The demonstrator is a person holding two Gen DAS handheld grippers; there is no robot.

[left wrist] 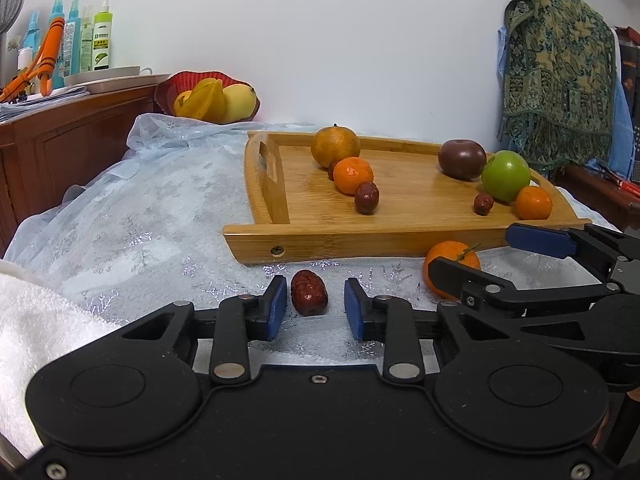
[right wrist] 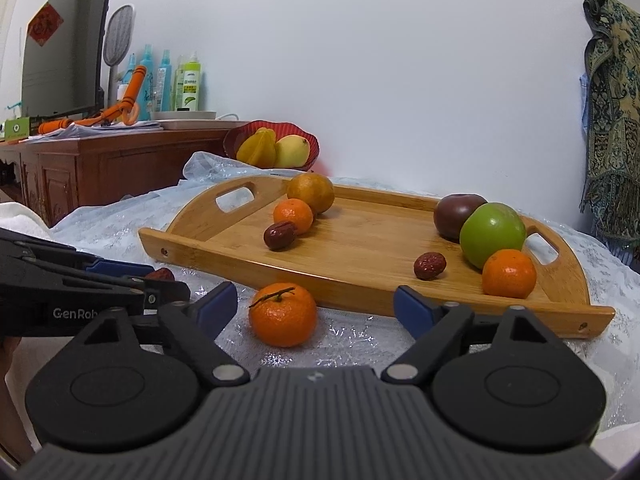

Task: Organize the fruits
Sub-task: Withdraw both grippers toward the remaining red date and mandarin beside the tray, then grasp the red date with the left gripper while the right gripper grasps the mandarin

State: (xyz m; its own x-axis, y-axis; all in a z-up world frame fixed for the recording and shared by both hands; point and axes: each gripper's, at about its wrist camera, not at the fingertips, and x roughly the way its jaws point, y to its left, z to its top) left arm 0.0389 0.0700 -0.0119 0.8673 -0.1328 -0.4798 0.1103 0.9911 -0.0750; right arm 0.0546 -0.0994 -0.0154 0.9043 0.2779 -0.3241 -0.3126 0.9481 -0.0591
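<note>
left gripper [right wrist: 120, 276] hides most of the red date [right wrist: 160, 274].

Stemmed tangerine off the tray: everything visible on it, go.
The tangerine is round and orange, with glossy dimpled peel and a thin brown stem lying across its top. It looks whole. It sits on the lacy cloth just in front of the tray wall, outside it. The right tongs are open around it, pads apart on either side and not touching. In the left view, a right tongs finger crosses in front of it.
</note>
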